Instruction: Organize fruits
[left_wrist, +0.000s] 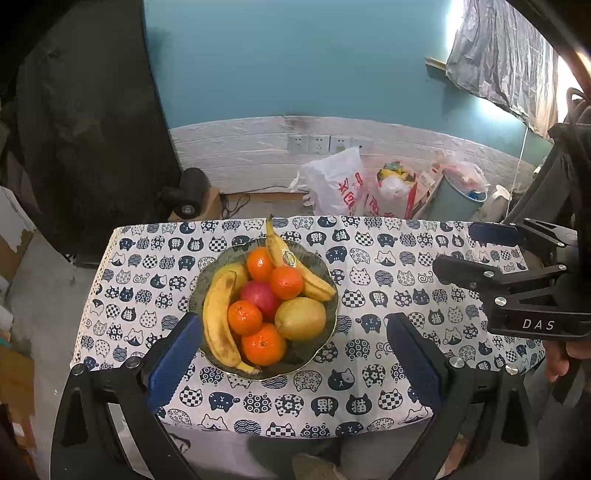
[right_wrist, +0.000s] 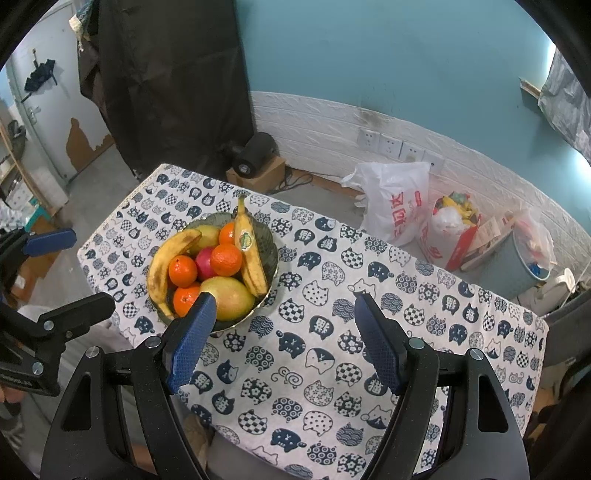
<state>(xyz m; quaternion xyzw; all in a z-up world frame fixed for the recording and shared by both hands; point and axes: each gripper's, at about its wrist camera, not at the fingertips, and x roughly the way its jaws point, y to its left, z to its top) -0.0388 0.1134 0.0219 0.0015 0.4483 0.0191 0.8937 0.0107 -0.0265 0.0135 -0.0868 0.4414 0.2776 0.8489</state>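
Note:
A dark green bowl stands on the cat-print tablecloth. It holds bananas, several oranges, a red apple and a yellow-green pear. My left gripper is open and empty, above the table's near edge, in front of the bowl. My right gripper is open and empty, to the right of the bowl; it also shows in the left wrist view.
Beyond the table lie plastic bags, a red box and a teal bin along the white wall. A black device sits on a cardboard box. A dark curtain hangs at the left.

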